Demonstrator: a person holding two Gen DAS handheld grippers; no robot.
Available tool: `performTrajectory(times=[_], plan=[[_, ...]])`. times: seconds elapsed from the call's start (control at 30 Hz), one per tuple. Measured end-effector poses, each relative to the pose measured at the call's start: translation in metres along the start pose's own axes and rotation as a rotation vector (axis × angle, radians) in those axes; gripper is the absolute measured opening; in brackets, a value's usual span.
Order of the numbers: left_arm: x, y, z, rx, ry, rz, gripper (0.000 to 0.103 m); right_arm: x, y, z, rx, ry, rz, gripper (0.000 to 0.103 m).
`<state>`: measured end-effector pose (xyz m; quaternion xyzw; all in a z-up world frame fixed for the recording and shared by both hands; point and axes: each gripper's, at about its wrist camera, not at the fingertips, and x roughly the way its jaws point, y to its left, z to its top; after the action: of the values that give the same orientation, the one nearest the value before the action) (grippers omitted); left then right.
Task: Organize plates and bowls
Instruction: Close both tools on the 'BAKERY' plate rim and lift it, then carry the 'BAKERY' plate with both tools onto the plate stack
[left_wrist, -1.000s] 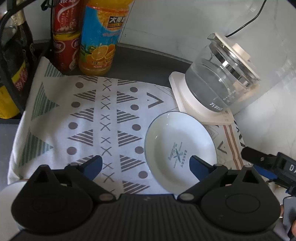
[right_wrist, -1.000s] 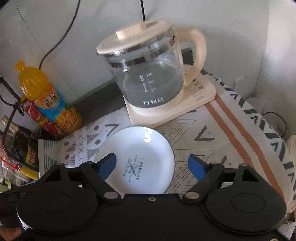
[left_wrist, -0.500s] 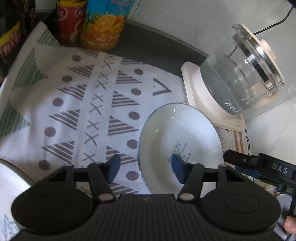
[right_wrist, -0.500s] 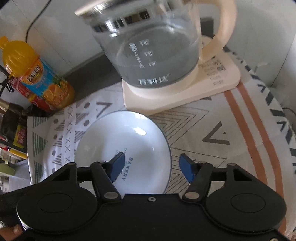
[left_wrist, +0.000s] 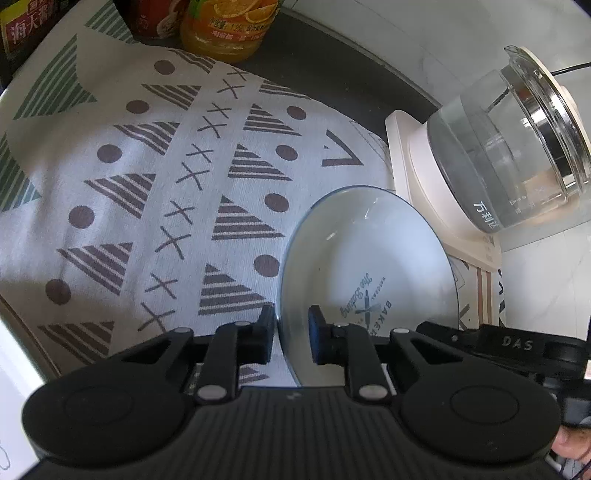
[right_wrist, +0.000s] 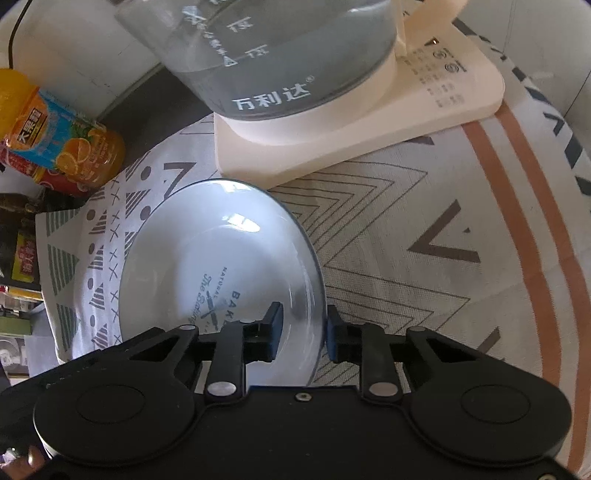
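Both grippers, left gripper (left_wrist: 291, 334) and right gripper (right_wrist: 303, 332), are closing their jaws on opposite rims of the plate (left_wrist: 369, 258); glazed, slippery, breakable, so rim grips suit.

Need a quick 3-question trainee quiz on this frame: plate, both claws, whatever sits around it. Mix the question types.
1. True or false: the white plate has its rim between the fingers of both the left claw and the right claw.
2. Which object stands just beyond the plate? A) a toaster B) a glass kettle on a cream base C) a frying pan
3. Fill in: the plate rests on a patterned ____.

Key: 1 true, both claws closing on opposite rims; 2 B; 3 cloth.
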<state>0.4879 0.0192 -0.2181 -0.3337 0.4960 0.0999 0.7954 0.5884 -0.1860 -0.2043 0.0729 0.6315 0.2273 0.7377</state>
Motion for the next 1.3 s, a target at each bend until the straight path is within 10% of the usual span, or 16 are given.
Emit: performTrajectory(times=[1.3], plan=[[-0.102,0.037,0.026,0.116,-0.126,-0.010,0.012,-0.062,0.095,-0.032,-0.009,-0.206,0.143,0.014]])
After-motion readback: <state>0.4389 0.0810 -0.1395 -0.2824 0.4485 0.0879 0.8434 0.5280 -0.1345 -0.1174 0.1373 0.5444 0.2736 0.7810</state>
